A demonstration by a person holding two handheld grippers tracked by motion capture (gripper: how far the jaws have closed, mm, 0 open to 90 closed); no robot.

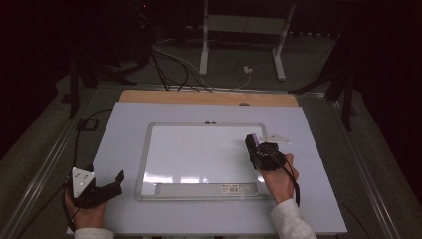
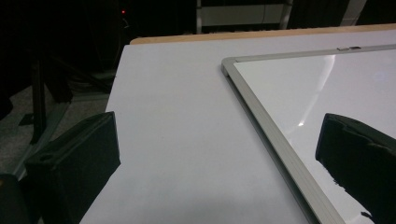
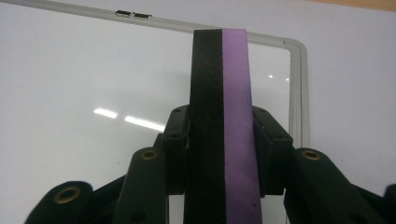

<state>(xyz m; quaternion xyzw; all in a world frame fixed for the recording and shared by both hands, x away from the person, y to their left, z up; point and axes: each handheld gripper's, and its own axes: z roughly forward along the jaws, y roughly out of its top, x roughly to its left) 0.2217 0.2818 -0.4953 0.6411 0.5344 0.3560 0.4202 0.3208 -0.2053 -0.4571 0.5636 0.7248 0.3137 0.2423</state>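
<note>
The right tongs [image 3: 219,140] clamp the black-and-purple eraser [image 3: 219,116] upright between both pads over the whiteboard's [image 1: 199,149] right side, while the left tongs [image 1: 112,183] gape empty at the desk's [image 1: 124,129] near-left corner.

Your whiteboard [image 1: 199,154] lies flat in the middle of the tabletop [image 1: 124,124], its raised frame the only low edge to cross. Wide bare strips run along both sides and the far edge. Your right claw [image 1: 252,141], clamped on an eraser [image 3: 224,116], hovers over the board's right part.
</note>
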